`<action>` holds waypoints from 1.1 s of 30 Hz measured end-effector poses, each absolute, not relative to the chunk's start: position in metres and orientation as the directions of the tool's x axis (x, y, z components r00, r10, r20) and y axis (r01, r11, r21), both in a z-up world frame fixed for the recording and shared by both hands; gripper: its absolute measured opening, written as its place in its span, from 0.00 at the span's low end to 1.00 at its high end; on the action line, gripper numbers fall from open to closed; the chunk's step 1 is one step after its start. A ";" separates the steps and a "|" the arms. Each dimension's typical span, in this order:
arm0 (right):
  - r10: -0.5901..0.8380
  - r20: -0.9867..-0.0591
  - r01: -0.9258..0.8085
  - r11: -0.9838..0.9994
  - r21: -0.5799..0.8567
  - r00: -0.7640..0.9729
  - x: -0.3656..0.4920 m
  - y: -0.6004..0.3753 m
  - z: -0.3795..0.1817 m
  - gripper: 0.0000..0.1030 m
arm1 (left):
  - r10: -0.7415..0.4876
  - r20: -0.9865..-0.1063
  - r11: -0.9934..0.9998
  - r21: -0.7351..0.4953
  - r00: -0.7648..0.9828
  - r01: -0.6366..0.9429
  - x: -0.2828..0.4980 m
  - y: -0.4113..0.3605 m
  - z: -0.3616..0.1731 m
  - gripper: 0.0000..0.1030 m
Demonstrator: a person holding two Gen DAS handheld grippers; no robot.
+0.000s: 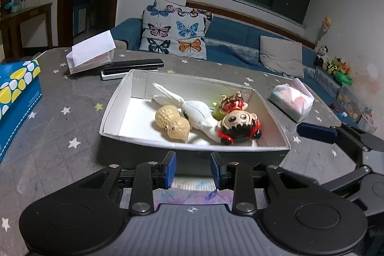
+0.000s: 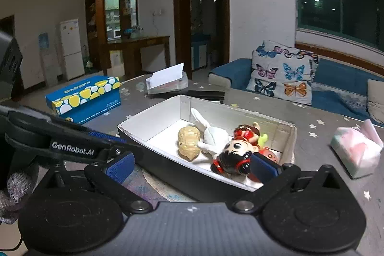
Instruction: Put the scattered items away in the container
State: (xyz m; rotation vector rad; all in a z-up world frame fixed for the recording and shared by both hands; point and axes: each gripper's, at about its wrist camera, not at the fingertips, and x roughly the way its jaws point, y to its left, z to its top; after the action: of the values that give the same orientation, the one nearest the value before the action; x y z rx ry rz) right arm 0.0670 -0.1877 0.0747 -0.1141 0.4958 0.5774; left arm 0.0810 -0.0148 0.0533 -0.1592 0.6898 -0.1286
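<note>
While both grippers' jaws gape empty before the white-lined cardboard box [image 1: 115, 107], a tan plastic peanut [image 1: 172, 123] and big-headed doll [image 1: 237, 122] lie inside.

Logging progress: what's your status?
Left gripper open, empty. Right gripper open, empty. White-lined cardboard box holds tan peanut toy, white plush, red-crowned doll. Nothing blocking.

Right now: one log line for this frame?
left gripper: open, empty | right gripper: open, empty | box: holds peanut toy, doll, white cloth | phase: toys binned
</note>
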 end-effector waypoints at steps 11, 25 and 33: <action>0.456 -0.470 -0.497 0.867 0.040 0.756 0.040 -0.198 0.060 1.00 | -0.132 -0.664 0.989 -0.139 0.736 0.052 0.059 -0.025 0.032 0.32; 0.434 -0.485 -0.449 0.889 0.092 0.759 0.026 -0.209 0.045 1.00 | -0.109 -0.696 0.992 -0.121 0.710 0.034 0.045 -0.029 0.017 0.33; 0.423 -0.498 -0.426 0.897 0.114 0.757 0.024 -0.211 0.035 1.00 | -0.109 -0.710 0.992 -0.125 0.695 0.028 0.044 -0.029 0.012 0.33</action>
State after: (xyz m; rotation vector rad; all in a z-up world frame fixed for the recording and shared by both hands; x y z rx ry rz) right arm 0.0242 -0.2109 0.0349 -0.0061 0.5417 0.4626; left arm 0.0439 -0.0287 0.0120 -0.1070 0.7986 -0.0766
